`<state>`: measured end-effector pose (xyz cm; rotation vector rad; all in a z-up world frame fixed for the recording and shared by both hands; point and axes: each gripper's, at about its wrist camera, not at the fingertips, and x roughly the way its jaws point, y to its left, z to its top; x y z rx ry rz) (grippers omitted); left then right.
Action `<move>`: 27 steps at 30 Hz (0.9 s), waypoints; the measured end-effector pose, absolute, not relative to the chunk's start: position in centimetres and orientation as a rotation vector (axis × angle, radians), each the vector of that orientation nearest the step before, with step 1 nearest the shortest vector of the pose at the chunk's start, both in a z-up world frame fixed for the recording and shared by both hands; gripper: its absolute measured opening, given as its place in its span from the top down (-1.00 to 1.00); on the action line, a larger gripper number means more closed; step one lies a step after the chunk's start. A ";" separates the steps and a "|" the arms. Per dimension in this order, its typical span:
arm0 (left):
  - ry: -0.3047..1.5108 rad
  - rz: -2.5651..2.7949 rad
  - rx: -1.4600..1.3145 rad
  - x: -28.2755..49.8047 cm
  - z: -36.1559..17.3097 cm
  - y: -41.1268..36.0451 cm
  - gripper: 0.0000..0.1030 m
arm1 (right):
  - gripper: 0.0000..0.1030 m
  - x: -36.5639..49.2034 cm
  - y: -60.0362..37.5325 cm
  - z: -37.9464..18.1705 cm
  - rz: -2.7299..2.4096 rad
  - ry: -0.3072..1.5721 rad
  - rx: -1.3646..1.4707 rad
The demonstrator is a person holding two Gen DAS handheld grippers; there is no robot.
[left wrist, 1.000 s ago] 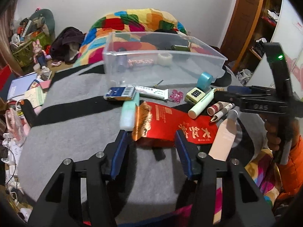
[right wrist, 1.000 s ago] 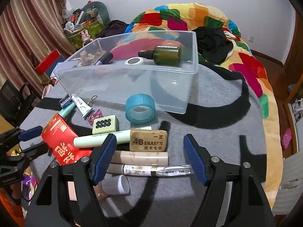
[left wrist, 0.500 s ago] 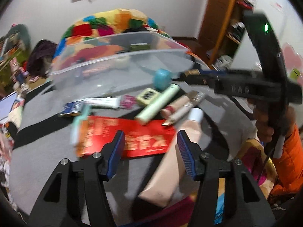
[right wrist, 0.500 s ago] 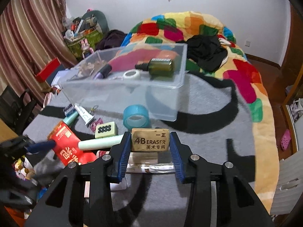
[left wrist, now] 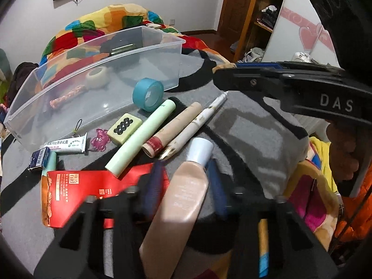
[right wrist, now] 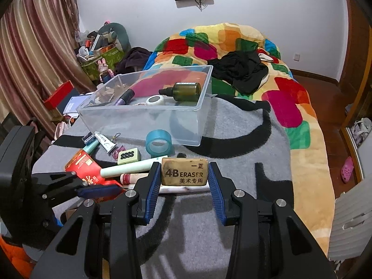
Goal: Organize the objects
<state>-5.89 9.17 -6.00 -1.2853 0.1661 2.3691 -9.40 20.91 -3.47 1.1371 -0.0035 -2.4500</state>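
Clamped between the jaws of the right gripper (right wrist: 184,174), the eraser (right wrist: 184,171) is held by its short ends with its printed face toward the camera, apparently lifted clear of the pens beneath it so that it can be carried to the clear bin (right wrist: 148,114). The jaws of the left gripper (left wrist: 183,183) have just been closing, and the beige tube (left wrist: 179,209) lies between them, its white cap pointing far; whether the pads already press on it cannot be told through the blur. The bin stands at the far side of the grey blanket (right wrist: 232,220), open-topped, with a green bottle (right wrist: 183,91) and a tape ring inside. The blue tape roll (right wrist: 158,143) stands just before its near wall. Open room is judged to lie above the clutter and to the right.
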 end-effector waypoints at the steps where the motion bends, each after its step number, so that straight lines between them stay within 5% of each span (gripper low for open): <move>1: 0.147 2.371 -1.286 -5.9 -6.0 8.9 0.44 | 0.28 -9.4 20.9 -3.5 -2.450 -0.005 1.137; 8: 0.057 2.426 -1.256 -5.2 -4.6 6.5 0.68 | 0.28 -9.5 20.4 -3.3 -2.438 -0.012 1.129; 23: -0.113 2.628 -1.122 -5.1 0.1 0.3 0.75 | 0.28 -10.7 18.4 -1.5 -2.434 -0.016 1.064; 27: -0.160 2.671 -1.077 -5.5 1.6 -1.2 0.93 | 0.28 -11.2 17.7 -0.8 -2.437 -0.012 1.037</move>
